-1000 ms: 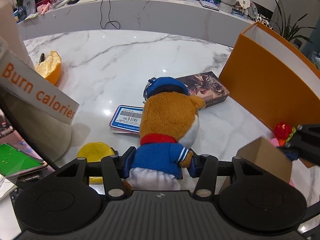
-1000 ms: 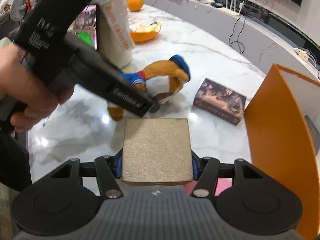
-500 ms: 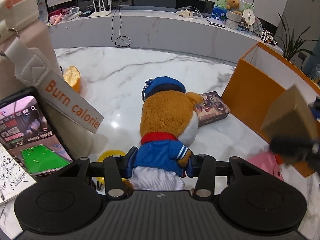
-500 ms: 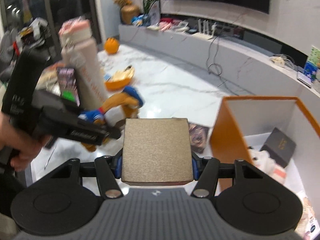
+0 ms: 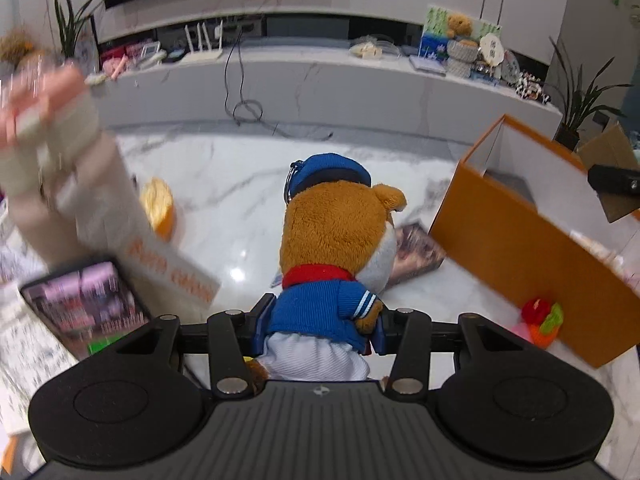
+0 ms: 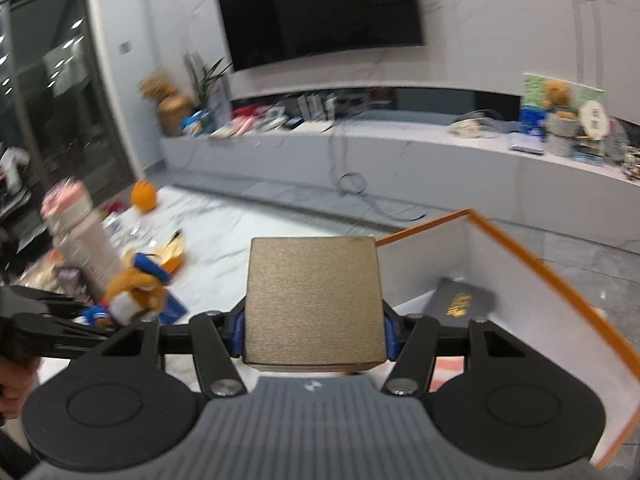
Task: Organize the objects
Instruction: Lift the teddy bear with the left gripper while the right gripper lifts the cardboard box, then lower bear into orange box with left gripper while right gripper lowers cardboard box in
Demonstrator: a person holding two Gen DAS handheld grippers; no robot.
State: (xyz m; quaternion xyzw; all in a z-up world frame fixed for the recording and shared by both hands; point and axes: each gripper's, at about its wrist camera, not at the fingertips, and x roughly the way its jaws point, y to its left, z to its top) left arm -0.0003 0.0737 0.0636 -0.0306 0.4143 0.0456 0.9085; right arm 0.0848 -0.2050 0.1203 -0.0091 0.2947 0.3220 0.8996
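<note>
Right gripper (image 6: 314, 338): my jaws are clenched on a tan box (image 6: 314, 300), flat face up, standing straight out ahead of them.
Bin: the orange bin (image 6: 560, 276) lies ahead and to the right of these jaws, its open top below the box.
Left gripper (image 5: 320, 332): clamped on a plush toy (image 5: 332, 256) at its waist, head pointing away.
Nearer hand: my right, I judge.

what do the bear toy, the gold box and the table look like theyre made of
Bear toy: soft plush, fuzzy brown pile, with a ribbed knit blue top. Gold box: probably cardboard with a matte, finely textured metallic wrap; its edges are crisp. Table: marble or a marble-look slab, white with grey veins, polished enough to mirror the lights.
</note>
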